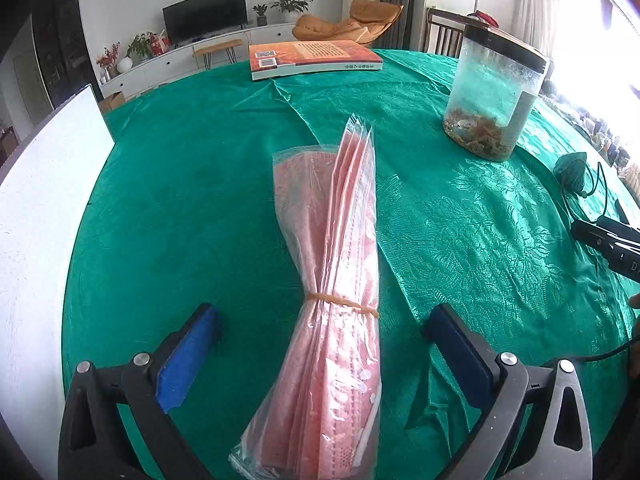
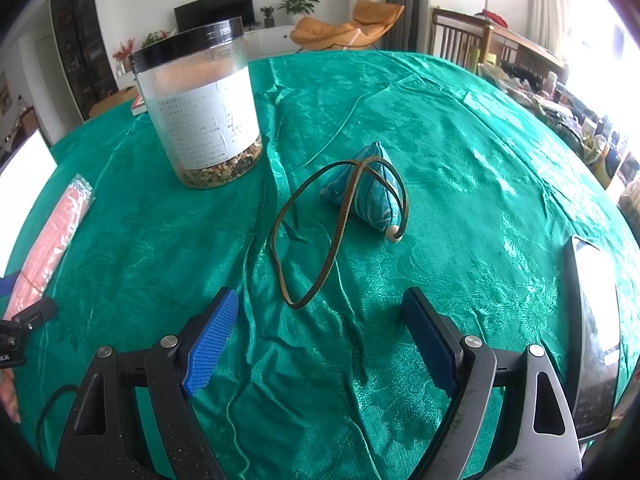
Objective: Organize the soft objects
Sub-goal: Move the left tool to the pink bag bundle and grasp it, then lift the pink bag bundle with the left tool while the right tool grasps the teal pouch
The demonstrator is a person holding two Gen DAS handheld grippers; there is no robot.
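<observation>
While the left gripper (image 1: 320, 328) stands with its jaws wide apart, the banded pack of pink masks (image 1: 332, 280) lies between them on the green tablecloth (image 1: 180, 200), untouched by the pads. Farther right, the right gripper (image 2: 320, 312) gapes empty, near a teal pouch (image 2: 372, 188) with a brown cord (image 2: 336, 224), beside a jar (image 2: 200, 100).

A table under a green cloth (image 1: 200, 184) carries a banded mask pack (image 1: 336, 280) near, a book (image 1: 312, 58) far, a jar (image 1: 492, 92) right, and a corded pouch (image 2: 372, 188) beyond.
</observation>
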